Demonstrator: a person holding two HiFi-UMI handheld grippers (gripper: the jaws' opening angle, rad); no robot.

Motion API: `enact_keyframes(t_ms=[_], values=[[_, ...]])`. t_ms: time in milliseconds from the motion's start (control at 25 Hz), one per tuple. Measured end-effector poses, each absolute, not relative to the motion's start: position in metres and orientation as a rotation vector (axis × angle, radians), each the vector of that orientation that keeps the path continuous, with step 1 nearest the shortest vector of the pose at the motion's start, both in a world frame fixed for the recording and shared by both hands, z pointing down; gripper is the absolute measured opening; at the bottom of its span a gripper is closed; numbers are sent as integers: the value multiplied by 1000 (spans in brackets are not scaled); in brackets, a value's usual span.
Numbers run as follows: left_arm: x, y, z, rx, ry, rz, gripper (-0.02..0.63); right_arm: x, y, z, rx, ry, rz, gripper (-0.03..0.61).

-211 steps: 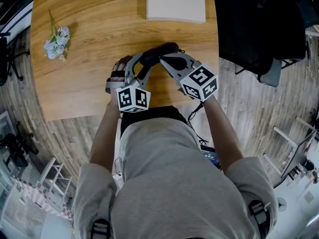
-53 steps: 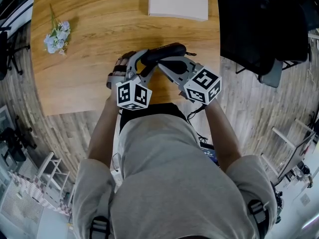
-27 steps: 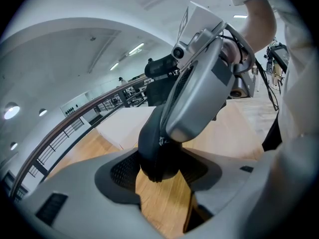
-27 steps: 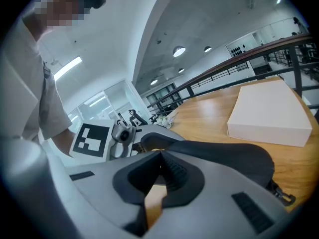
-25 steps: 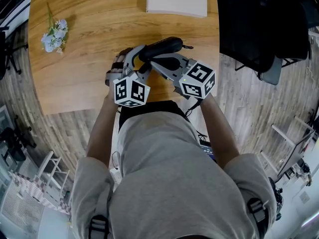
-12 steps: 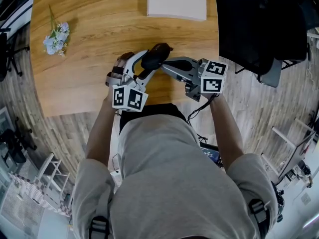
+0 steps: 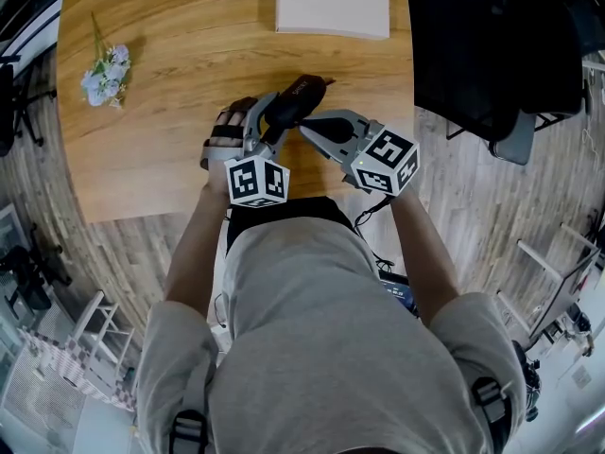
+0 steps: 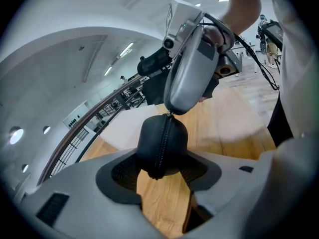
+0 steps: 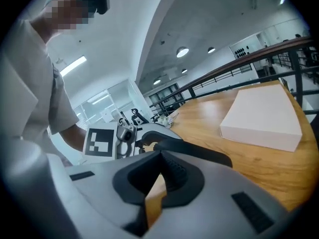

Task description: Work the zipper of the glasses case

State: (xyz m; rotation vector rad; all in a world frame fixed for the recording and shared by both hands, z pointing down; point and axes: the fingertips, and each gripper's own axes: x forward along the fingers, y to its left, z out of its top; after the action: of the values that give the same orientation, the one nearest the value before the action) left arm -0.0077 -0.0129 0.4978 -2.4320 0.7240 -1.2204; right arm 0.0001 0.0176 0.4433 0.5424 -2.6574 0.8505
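Two claws meet above the near edge of the wooden table (image 7: 142,159), and both are mine. My left gripper (image 8: 160,174) has the black glasses case (image 8: 162,138) by one rounded end. Its jaws have just been closing a little, and the case now sits wedged between the two dark pads, touching each of them. In the left gripper view the zipper (image 8: 160,151) runs straight down the middle of that end, facing my camera, and bare wood shows below it in the gap between the jaws. From the head view the case slants away from me, up and to the right, over the table near its front edge. My right gripper (image 9: 158,156) comes in from the right with its jaws pressed fully together. Seen from the left gripper view, its narrow tip touches the top of the case just where the zipper line ends. It may have the little pull pinched there, but the tab is too small for me to make out, and my right gripper view shows only the closed pads with nothing visible between them. My left hand (image 7: 227,135) wraps the left gripper's handle just beside the case. Farther off, a flat white box (image 7: 333,3) lies at the far edge of the table, well apart from the case, and a small sprig of pale flowers (image 7: 106,72) lies toward the far left corner.
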Motion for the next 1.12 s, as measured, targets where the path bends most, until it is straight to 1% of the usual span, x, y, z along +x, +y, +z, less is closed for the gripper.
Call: enact_keyframes(t_ms=[160, 360, 1120], values=[[-6, -15, 495, -2456, 745, -1208, 245, 2, 14, 441, 577, -2665, 852, 25], [-4, -17, 496, -2468, 791, -1219, 244, -13, 21, 435, 525, -2665, 771, 25], [-10, -22, 498, -2487, 818, -1224, 242, -30, 20, 436, 564, -2647, 731, 25]])
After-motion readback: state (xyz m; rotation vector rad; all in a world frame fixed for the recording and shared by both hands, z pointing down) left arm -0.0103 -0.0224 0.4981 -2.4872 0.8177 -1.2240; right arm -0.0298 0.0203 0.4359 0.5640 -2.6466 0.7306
